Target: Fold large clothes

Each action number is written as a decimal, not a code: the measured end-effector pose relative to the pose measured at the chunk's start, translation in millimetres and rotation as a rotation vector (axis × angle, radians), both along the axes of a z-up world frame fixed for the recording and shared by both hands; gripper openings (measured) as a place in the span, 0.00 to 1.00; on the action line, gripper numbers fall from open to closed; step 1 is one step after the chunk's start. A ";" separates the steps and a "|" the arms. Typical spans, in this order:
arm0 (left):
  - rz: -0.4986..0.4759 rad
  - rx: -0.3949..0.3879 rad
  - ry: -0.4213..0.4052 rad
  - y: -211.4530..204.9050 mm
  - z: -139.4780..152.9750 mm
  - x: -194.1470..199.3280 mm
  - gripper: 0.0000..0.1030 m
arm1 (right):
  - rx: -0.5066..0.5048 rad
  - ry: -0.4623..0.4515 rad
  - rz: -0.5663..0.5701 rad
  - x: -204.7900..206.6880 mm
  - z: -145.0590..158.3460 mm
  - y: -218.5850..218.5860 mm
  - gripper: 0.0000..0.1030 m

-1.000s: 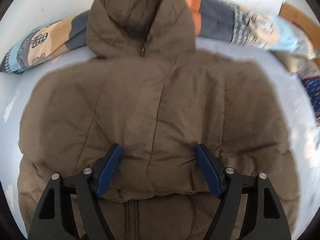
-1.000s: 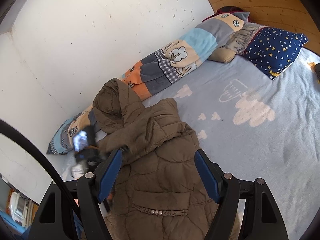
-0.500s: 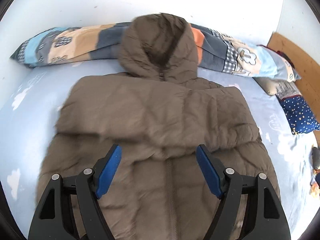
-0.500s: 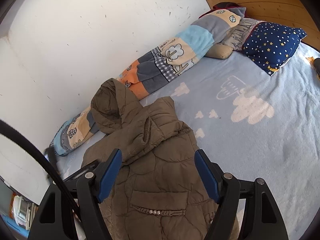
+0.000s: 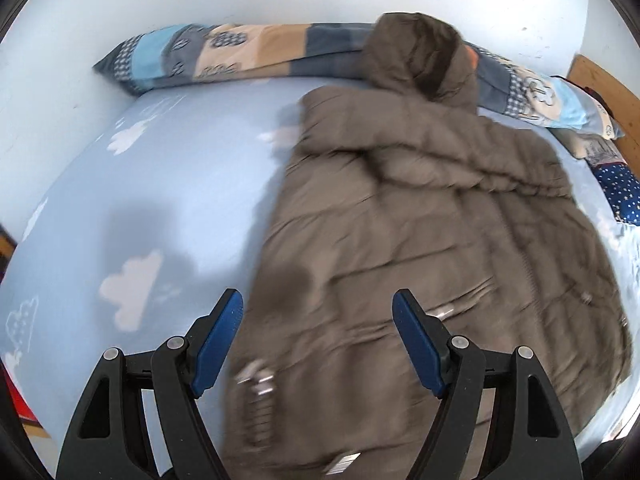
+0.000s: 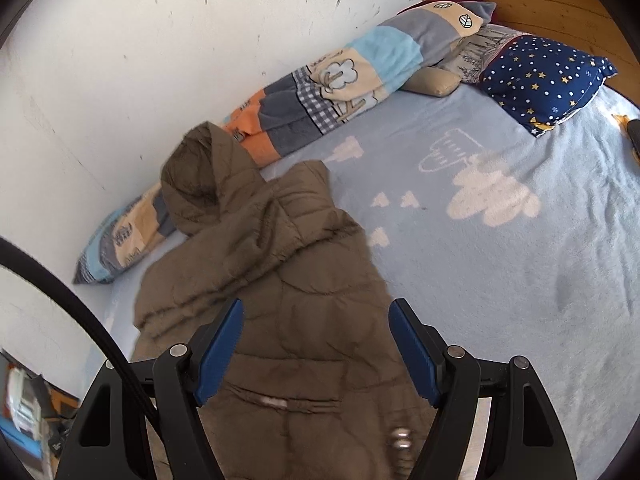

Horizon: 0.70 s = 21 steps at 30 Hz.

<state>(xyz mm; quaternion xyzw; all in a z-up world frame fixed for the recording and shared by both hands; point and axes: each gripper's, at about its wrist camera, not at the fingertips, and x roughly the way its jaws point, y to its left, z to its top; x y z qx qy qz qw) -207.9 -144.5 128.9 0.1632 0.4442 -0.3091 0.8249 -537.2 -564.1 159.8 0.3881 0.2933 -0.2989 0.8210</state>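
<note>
Leftward, bare blanket [image 5: 168,184] beside jacket [image 5: 420,240]

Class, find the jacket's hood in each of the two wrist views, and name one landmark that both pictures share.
Left wrist: the hood lies at upper right, on the patchwork bolster.
Right wrist: the hood sits left of centre, against the same bolster by the wall.
Shared landmark: the starry navy pillow.

Brown jacket [image 6: 280,280], pale-blue cloud-patterned blanket [image 6: 500,280], patchwork bolster [image 6: 320,92], and navy star-and-dot pillow [image 6: 544,76].
</note>
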 end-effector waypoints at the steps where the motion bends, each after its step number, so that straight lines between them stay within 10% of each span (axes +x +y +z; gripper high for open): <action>1: 0.017 -0.008 0.004 11.1 -5.3 4.5 0.74 | -0.003 0.016 0.002 -3.2 -3.6 -1.3 0.77; 10: 0.144 -0.102 0.275 60.8 -39.1 64.9 0.74 | 0.147 0.146 0.029 -41.7 -66.2 -14.2 0.77; 19: 0.064 -0.170 0.481 75.1 -54.2 59.0 0.74 | 0.333 0.125 0.077 -45.5 -102.6 1.8 0.77; 21: 0.044 -0.159 0.469 73.9 -54.8 55.5 0.51 | 0.345 0.124 0.083 -46.6 -105.6 6.5 0.77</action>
